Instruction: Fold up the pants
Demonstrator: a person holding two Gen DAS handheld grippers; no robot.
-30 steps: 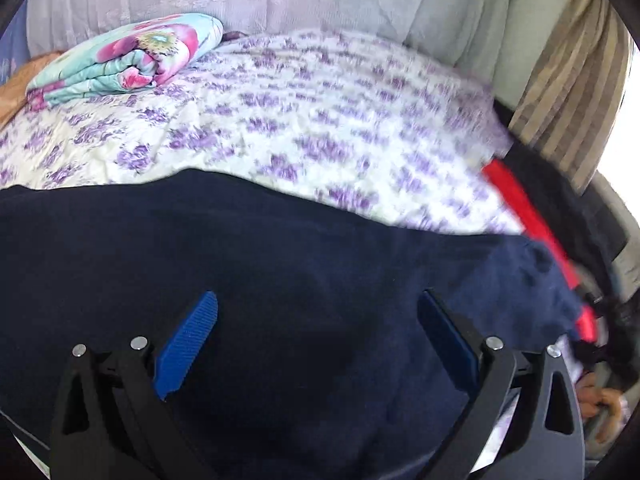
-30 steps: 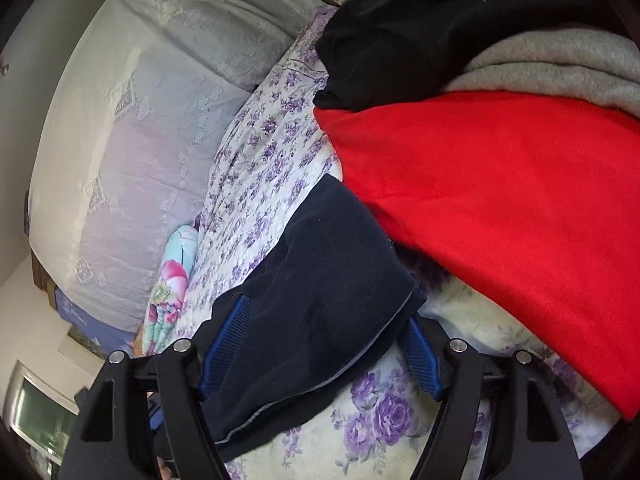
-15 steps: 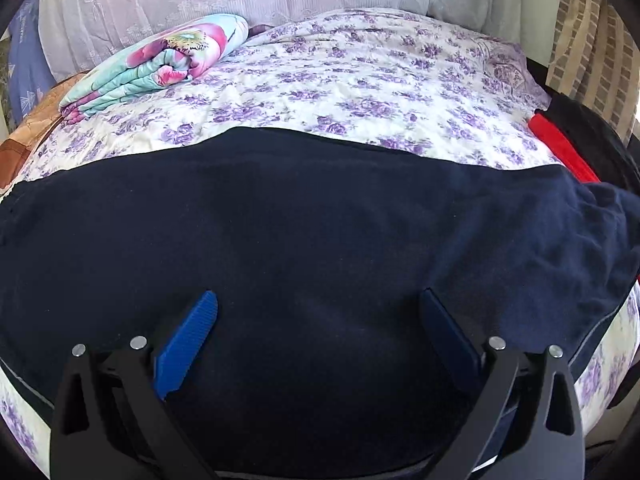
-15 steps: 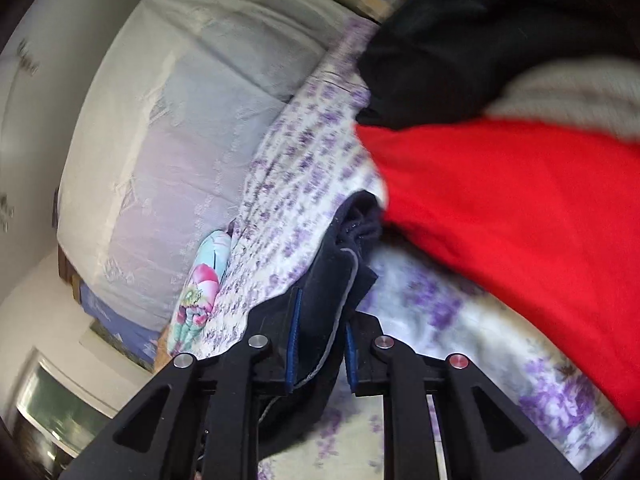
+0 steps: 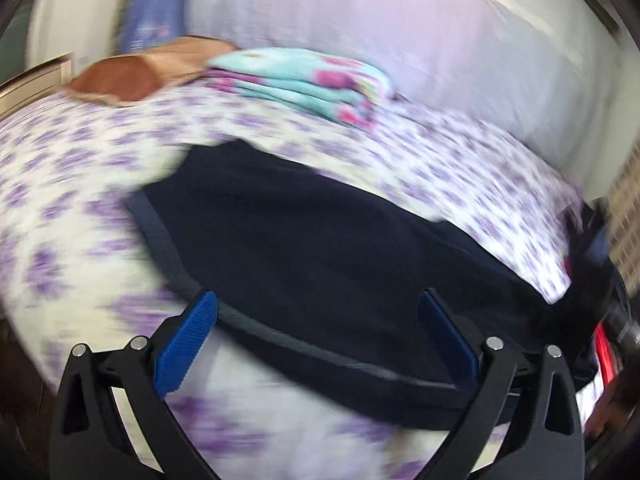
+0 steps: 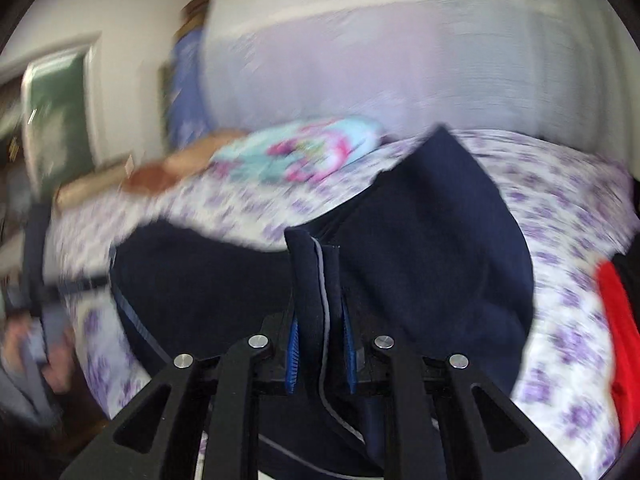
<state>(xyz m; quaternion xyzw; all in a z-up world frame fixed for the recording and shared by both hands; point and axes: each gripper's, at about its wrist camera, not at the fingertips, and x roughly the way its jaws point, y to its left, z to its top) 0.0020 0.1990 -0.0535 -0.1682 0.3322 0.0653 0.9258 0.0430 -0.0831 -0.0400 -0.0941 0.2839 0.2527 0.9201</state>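
Dark navy pants (image 5: 320,248) lie across a bedsheet with purple flowers (image 5: 80,160); both views are motion-blurred. My left gripper (image 5: 318,300) is open, its blue fingers spread wide over the near grey-piped edge of the pants, with nothing pinched. In the right wrist view my right gripper (image 6: 320,316) is shut on a bunched edge of the pants (image 6: 440,240), and a strip of navy cloth with grey piping stands up between the pads. The cloth rises from the bed toward that grip.
A folded turquoise-and-pink blanket (image 5: 304,80) and a brown pillow (image 5: 132,76) lie at the far side of the bed. A red garment (image 6: 616,320) and dark clothes are piled at the right. A pale headboard cover (image 6: 400,60) rises behind.
The right gripper closed on the pants' edge, rolled upright and swung away from the red pile, carrying the cloth. The left gripper, still open, slid toward the pants' left end.
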